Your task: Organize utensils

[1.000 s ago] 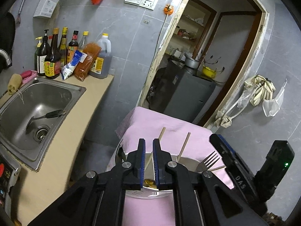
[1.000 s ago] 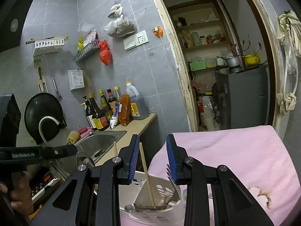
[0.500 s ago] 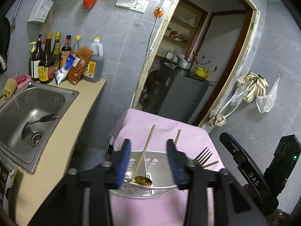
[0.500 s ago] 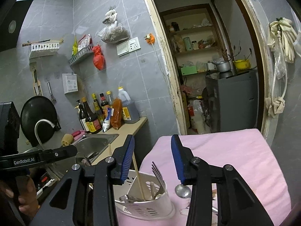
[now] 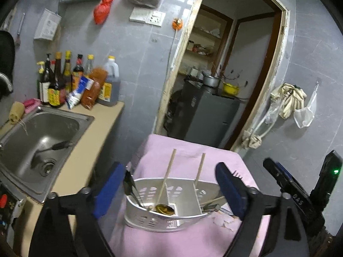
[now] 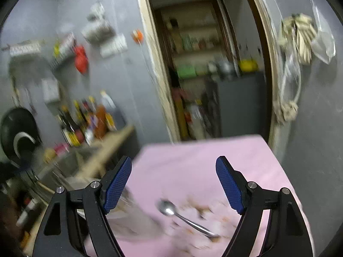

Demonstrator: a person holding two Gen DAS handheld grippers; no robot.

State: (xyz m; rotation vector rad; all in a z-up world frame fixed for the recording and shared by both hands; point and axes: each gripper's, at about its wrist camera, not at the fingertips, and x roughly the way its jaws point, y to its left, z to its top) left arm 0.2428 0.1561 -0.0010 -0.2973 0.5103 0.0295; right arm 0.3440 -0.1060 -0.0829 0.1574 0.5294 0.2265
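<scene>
left gripper (image 5: 169, 190) jaws just swung wide, nothing pinched, caddy (image 5: 171, 214) sits between them | right gripper (image 6: 173, 184) also just opened wide, empty | spoon (image 6: 184, 216) flat on pink cloth (image 6: 193, 160), bowl up-left, handle down-right | chopsticks (image 5: 167, 177) lean upright in perforated white plastic caddy | steel sink (image 5: 40, 141) left

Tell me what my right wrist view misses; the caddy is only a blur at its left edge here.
Observer: In the left wrist view the white caddy stands on the pink cloth, with two chopsticks leaning in it.
Operator: Report the left gripper.
Observer: The left gripper has just been opening; its jaws stand wide on either side of the caddy, pads not pressing.
Operator: Say what else sits in the caddy.
Observer: A spoon bowl lies at the bottom of it, beside the divider.
</scene>
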